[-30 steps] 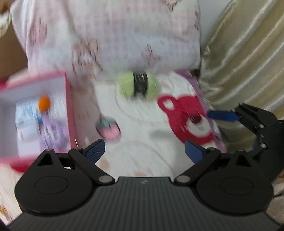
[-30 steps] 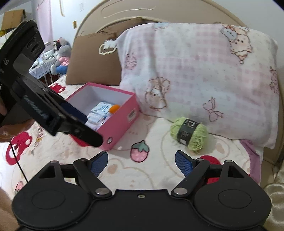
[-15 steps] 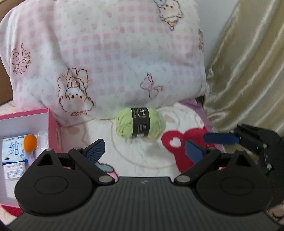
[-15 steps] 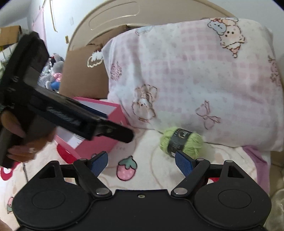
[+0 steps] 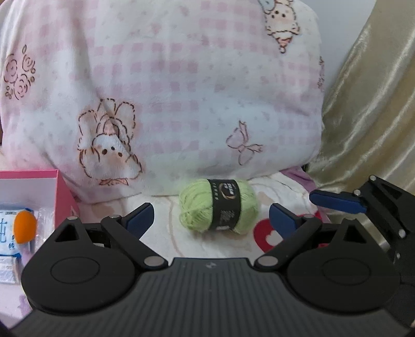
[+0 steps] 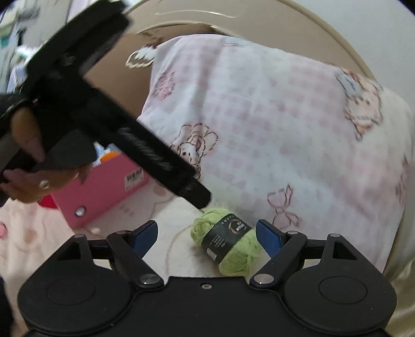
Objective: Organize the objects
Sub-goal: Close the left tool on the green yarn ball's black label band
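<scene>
A light green yarn ball [image 5: 219, 204] with a black label lies on the bed sheet in front of the pink checked pillow [image 5: 181, 90]. My left gripper [image 5: 211, 216] is open, its blue pads wide apart on either side of the yarn and just short of it. My right gripper [image 6: 206, 234] is open too, with the yarn ball [image 6: 225, 243] lying between and just past its pads, nearer the right one. In the right wrist view the left gripper [image 6: 198, 197] reaches in from the upper left, its tip just above the yarn.
An open pink box [image 5: 62, 197] stands at the left, holding an orange ball [image 5: 24, 225] and a blue and white packet. A gold curtain [image 5: 368, 116] hangs at the right. A hand [image 6: 26, 176] holds the left gripper. The headboard [image 6: 259, 23] rises behind the pillow.
Both grippers have moved closer and lower toward the yarn ball, which now sits larger between their pads. The left gripper swung away from the box. The right view has rolled.
</scene>
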Action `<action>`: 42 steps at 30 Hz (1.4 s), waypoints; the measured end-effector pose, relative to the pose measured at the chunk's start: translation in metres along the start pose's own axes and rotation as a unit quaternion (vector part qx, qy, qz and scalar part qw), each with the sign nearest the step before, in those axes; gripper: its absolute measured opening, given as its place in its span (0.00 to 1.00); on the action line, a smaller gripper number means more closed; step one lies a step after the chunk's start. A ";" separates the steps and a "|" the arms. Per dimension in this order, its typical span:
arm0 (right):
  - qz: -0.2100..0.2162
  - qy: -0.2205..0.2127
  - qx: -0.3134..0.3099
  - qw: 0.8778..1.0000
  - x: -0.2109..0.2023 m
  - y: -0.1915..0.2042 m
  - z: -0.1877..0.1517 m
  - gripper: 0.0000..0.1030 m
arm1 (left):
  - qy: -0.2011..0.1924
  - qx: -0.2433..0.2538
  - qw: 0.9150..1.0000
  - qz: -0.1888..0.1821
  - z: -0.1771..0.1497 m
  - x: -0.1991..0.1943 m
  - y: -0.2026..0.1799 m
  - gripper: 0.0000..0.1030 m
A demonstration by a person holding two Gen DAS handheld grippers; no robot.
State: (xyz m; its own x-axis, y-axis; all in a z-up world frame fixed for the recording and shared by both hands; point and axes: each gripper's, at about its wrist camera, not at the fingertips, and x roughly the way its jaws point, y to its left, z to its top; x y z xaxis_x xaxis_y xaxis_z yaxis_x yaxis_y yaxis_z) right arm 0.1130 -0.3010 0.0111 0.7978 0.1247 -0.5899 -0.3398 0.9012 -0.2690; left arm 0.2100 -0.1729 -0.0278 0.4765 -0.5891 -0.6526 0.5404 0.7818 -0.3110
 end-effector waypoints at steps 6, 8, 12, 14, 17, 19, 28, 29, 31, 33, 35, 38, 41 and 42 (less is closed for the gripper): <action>-0.028 -0.001 0.081 0.996 0.036 -0.014 -0.016 0.83 | -0.024 -0.013 1.000 -0.007 -0.004 0.024 0.015 0.93; -0.025 -0.007 0.104 0.994 0.045 -0.019 -0.026 0.83 | -0.025 -0.025 0.999 -0.015 -0.006 0.031 0.020 0.93; -0.030 -0.020 0.131 0.991 0.061 -0.031 -0.051 0.83 | -0.029 -0.034 0.999 -0.018 -0.013 0.047 0.028 0.93; -0.041 -0.021 0.152 0.987 0.069 -0.040 -0.061 0.83 | -0.025 -0.036 0.999 -0.016 -0.016 0.056 0.031 0.93; -0.021 -0.018 0.202 0.979 0.081 -0.055 -0.072 0.83 | -0.018 -0.042 0.999 -0.012 -0.019 0.070 0.034 0.93; -0.007 -0.006 0.225 0.974 0.089 -0.061 -0.078 0.83 | -0.014 -0.048 0.999 -0.016 -0.021 0.077 0.034 0.93; 0.015 -0.029 0.213 0.976 0.095 -0.059 -0.084 0.83 | -0.035 0.016 0.999 0.007 -0.021 0.089 0.012 0.82; 0.014 -0.028 0.211 0.977 0.097 -0.058 -0.084 0.83 | -0.027 0.012 1.000 0.001 -0.021 0.092 0.010 0.81; 0.008 -0.021 0.212 0.977 0.102 -0.058 -0.084 0.83 | -0.014 0.008 1.000 -0.002 -0.021 0.100 0.009 0.78; -0.001 -0.017 0.221 0.975 0.105 -0.060 -0.085 0.81 | -0.016 0.002 1.000 -0.007 -0.022 0.104 0.011 0.77; 0.001 -0.017 0.232 0.973 0.107 -0.063 -0.086 0.76 | -0.016 -0.013 1.000 -0.018 -0.021 0.107 0.016 0.68; 0.004 -0.019 0.243 0.970 0.108 -0.065 -0.088 0.67 | -0.009 -0.049 0.998 -0.036 -0.019 0.108 0.024 0.52; 0.010 -0.021 0.250 0.968 0.110 -0.064 -0.090 0.65 | -0.005 -0.042 0.999 -0.033 -0.017 0.107 0.025 0.48; 0.010 -0.020 0.248 0.969 0.111 -0.063 -0.089 0.65 | 0.000 -0.044 0.998 -0.033 -0.016 0.108 0.025 0.48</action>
State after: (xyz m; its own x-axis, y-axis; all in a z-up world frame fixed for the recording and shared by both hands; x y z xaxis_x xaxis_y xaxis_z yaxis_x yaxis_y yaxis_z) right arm 0.1780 -0.3809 -0.1053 0.8161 0.1504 -0.5581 -0.0820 0.9859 0.1457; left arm 0.2637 -0.2133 -0.1173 0.4430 -0.6394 -0.6284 0.5073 0.7567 -0.4124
